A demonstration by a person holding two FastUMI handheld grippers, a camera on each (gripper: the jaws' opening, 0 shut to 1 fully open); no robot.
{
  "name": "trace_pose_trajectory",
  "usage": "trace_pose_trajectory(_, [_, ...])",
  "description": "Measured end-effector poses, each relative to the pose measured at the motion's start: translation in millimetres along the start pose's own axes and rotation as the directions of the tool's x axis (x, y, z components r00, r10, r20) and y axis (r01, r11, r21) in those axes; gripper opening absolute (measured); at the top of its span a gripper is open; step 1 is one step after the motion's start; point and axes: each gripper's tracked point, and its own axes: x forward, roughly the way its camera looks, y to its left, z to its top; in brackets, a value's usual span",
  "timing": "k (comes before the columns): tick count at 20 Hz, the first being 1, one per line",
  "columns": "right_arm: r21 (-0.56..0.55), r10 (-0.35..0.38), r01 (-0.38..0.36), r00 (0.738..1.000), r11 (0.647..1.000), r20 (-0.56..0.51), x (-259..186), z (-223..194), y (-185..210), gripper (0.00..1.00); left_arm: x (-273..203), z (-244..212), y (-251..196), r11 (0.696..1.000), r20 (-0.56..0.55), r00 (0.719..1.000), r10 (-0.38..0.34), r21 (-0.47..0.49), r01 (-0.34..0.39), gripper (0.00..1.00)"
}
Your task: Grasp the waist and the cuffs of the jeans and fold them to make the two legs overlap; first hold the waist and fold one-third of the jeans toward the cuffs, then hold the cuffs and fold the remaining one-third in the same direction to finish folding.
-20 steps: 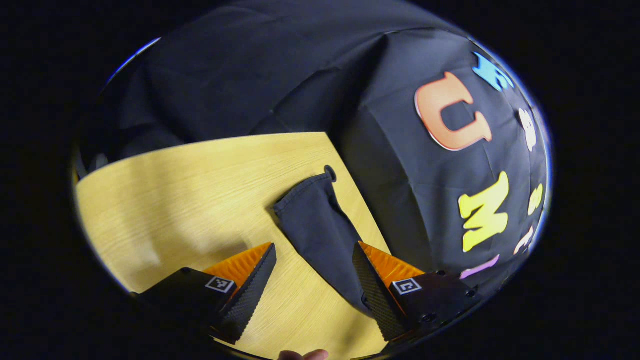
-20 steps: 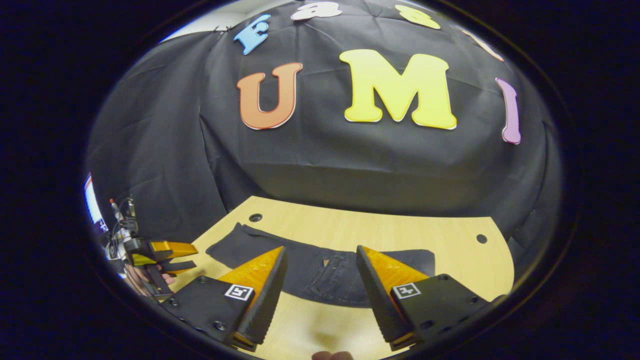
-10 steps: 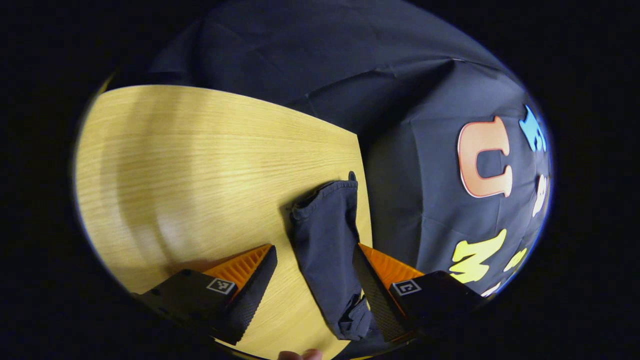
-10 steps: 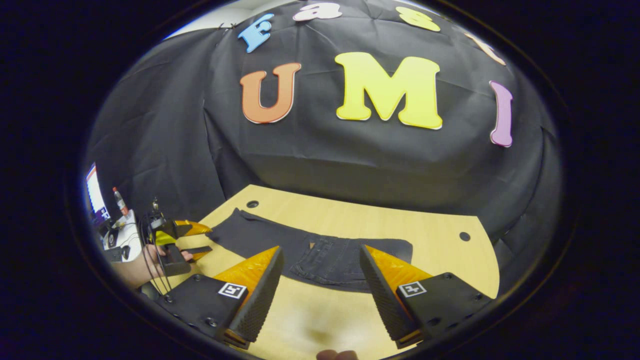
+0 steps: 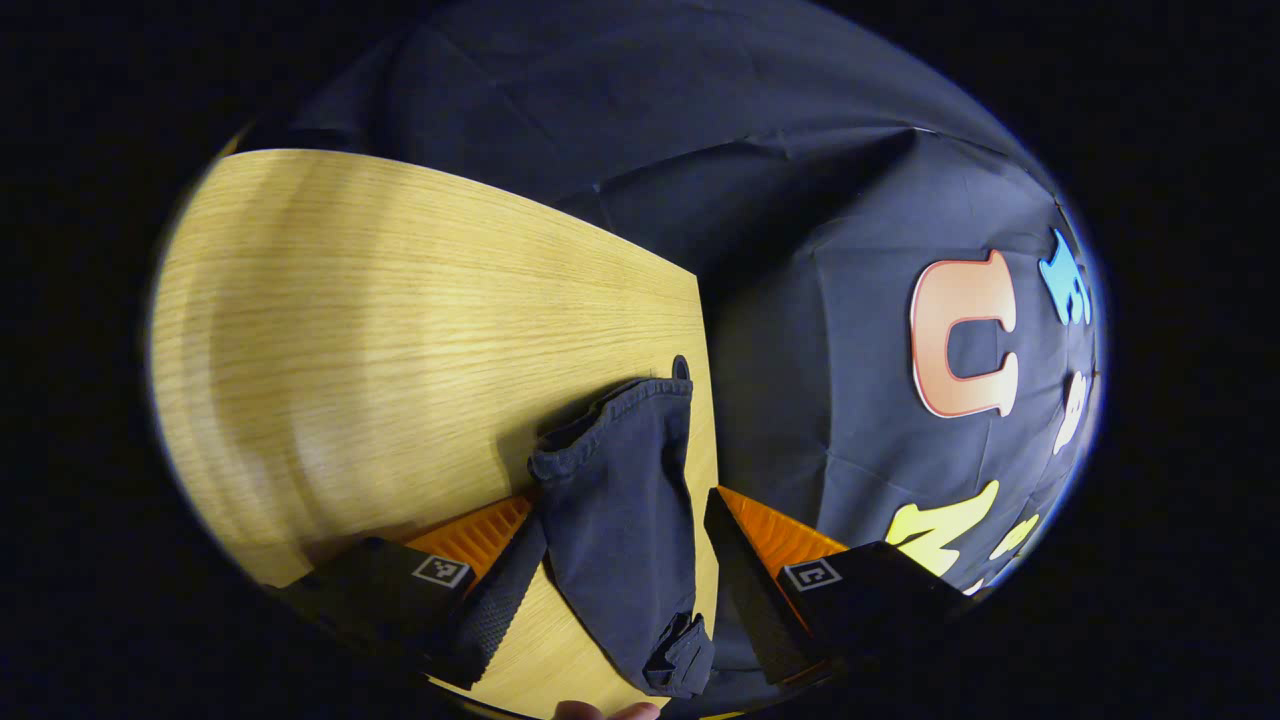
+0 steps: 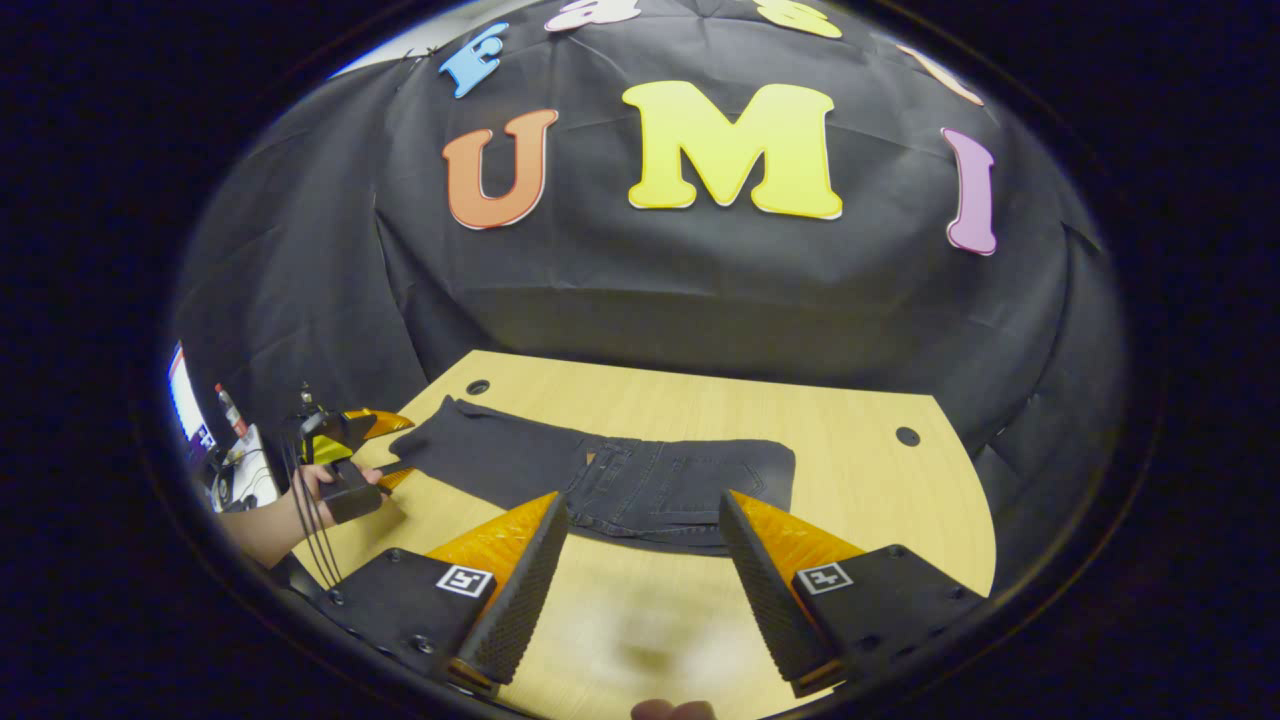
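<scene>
Black-draped booth, wooden table (image 6: 860, 490) in front. Dark jeans (image 6: 600, 480) laid flat along the far side, already halved lengthwise by the look of it, waist toward the right, cuff end (image 5: 610, 440) near a grommet hole at the left.

Soft, limp denim, moderately heavy; likely to sag and drag, seams and hems thicker. Best hold: waistband edge and cuff hems.

Left tool (image 5: 620, 570) open, straddling the leg near the cuff, not clamped. Right tool (image 6: 640, 570) open, short of the waist, holding nothing.
</scene>
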Motion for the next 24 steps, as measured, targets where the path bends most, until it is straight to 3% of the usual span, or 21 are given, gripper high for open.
trace_pose_trajectory(2, [0.005,-0.004,0.004,1.000,1.000,-0.011,1,-3,-1,0.94,5,4,4,1.000,0.013,1.000,-0.003,-0.019,0.003,0.96])
trace_pose_trajectory(6, [0.009,-0.024,0.024,0.999,1.000,-0.034,-3,-14,-8,0.94,21,2,6,0.998,0.024,0.999,-0.027,-0.060,0.029,0.76])
trace_pose_trajectory(7, [0.017,-0.028,0.029,0.999,0.999,-0.044,-4,-17,-9,0.94,25,2,6,0.997,0.025,0.999,-0.033,-0.063,0.035,0.61])
trace_pose_trajectory(12, [0.057,-0.058,0.061,0.997,0.997,-0.058,-12,-23,-19,0.92,41,0,5,0.998,0.009,0.999,-0.034,-0.046,0.034,0.46])
trace_pose_trajectory(14, [0.055,-0.066,0.068,0.996,0.996,-0.052,-18,-25,-21,0.91,41,2,5,1.000,0.023,1.000,-0.020,-0.023,0.020,0.34])
trace_pose_trajectory(15, [0.050,-0.068,0.070,0.997,0.996,-0.048,-20,-26,-23,0.91,39,2,1,1.000,0.029,0.999,-0.021,-0.019,0.021,0.16])
trace_pose_trajectory(20, [0.061,-0.076,0.078,0.997,0.995,-0.028,-31,-29,-32,0.94,23,-3,-36,0.993,0.037,0.997,-0.061,0.098,0.057,0.06])
trace_pose_trajectory(24, [0.088,-0.075,0.075,0.997,0.993,-0.005,-41,-29,-44,0.94,2,-21,-88,0.957,0.018,0.994,-0.110,0.272,0.101,0.05])
